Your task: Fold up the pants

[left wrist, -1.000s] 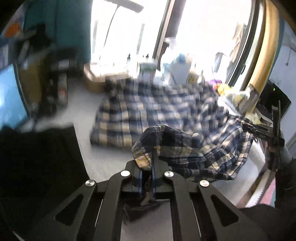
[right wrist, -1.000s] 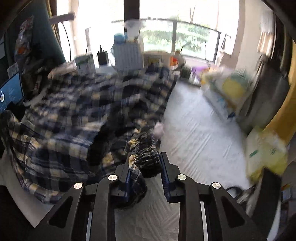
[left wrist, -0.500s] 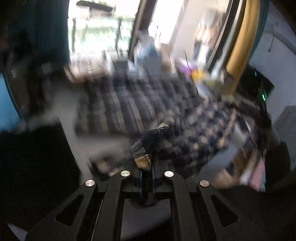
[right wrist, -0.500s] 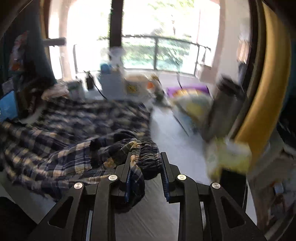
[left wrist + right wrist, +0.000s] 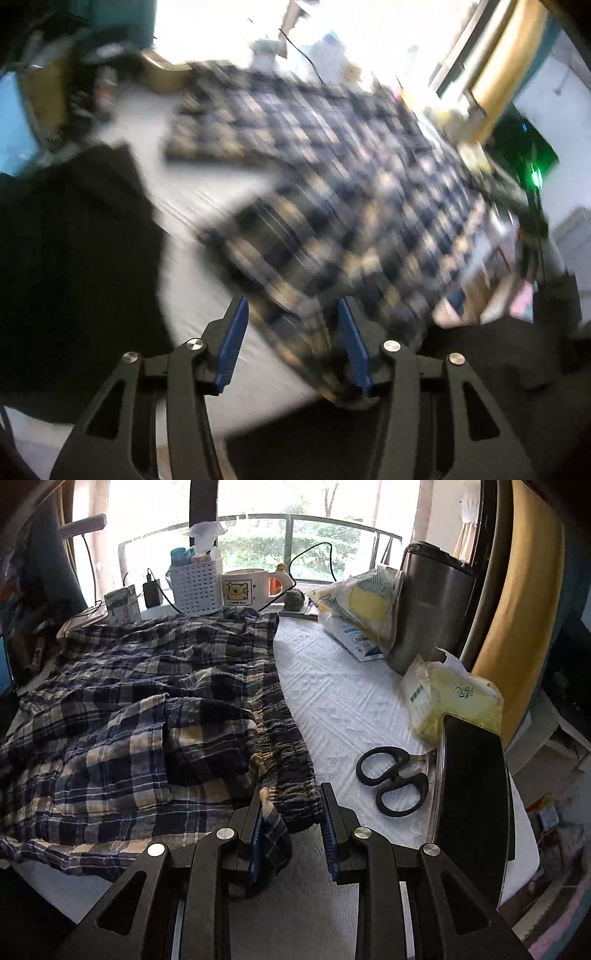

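The blue, black and cream plaid pants (image 5: pixel 147 709) lie spread over the white table cover (image 5: pixel 343 694), one layer folded onto another. My right gripper (image 5: pixel 291 812) is low over the near edge, shut on the gathered elastic waistband (image 5: pixel 291 790). The left wrist view is heavily blurred. There my left gripper (image 5: pixel 291 343) has its jaws opening, the blue pads (image 5: pixel 232 347) standing well apart. A corner of the pants (image 5: pixel 299 332) lies loose between them, nearer the right pad.
Black-handled scissors (image 5: pixel 393 781) and a dark flat phone (image 5: pixel 472 786) lie right of the waistband. Yellow bags (image 5: pixel 454 694), a steel tumbler (image 5: pixel 428 605), a mug (image 5: pixel 243 589) and a white basket (image 5: pixel 197 585) line the far side. A black mass (image 5: pixel 74 258) fills the left.
My left jaws were shut on a plaid corner and now stand apart with the cloth released. Both grippers have come down toward the table, and the pants lie flatter.
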A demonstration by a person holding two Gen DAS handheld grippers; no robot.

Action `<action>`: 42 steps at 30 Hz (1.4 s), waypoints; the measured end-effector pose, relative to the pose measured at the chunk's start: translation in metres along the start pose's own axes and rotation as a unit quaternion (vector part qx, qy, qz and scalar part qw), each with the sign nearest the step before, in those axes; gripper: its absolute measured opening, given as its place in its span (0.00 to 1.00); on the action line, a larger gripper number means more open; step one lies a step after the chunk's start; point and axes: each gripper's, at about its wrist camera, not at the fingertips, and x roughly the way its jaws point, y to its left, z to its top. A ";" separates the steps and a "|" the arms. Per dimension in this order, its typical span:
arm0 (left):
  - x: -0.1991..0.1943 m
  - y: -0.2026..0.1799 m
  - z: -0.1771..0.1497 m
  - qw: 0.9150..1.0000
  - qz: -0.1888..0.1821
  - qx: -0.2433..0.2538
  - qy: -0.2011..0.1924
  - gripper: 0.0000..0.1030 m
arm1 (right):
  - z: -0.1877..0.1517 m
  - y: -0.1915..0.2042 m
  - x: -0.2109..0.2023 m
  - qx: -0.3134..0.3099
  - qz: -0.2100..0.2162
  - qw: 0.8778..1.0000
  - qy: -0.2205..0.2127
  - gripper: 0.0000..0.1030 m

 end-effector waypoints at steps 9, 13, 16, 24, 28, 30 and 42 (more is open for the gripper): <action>0.045 0.016 0.040 0.999 0.038 0.004 -0.030 0.70 | -0.003 0.003 -0.003 0.002 0.013 1.000 -0.002 0.27; 0.079 -0.002 0.034 0.995 0.082 0.050 0.012 0.70 | -0.007 -0.001 -0.002 0.007 0.016 1.000 -0.002 0.27; 0.084 -0.009 0.029 0.991 0.102 0.084 -0.009 0.49 | -0.010 -0.002 -0.001 0.010 0.021 1.000 -0.002 0.27; 0.078 0.016 0.055 0.986 0.148 0.064 -0.043 0.08 | -0.009 -0.005 -0.001 0.015 0.024 0.999 -0.019 0.27; 0.076 0.037 0.072 0.983 0.173 0.042 -0.053 0.11 | -0.009 0.001 -0.001 0.004 0.014 1.000 -0.021 0.27; 0.074 0.046 0.078 0.985 0.163 0.026 -0.044 0.14 | -0.013 0.000 0.006 0.004 0.011 1.000 -0.009 0.27; 0.055 0.024 0.078 0.990 0.126 0.032 -0.048 0.57 | 0.005 -0.018 -0.011 0.019 -0.003 0.999 -0.030 0.67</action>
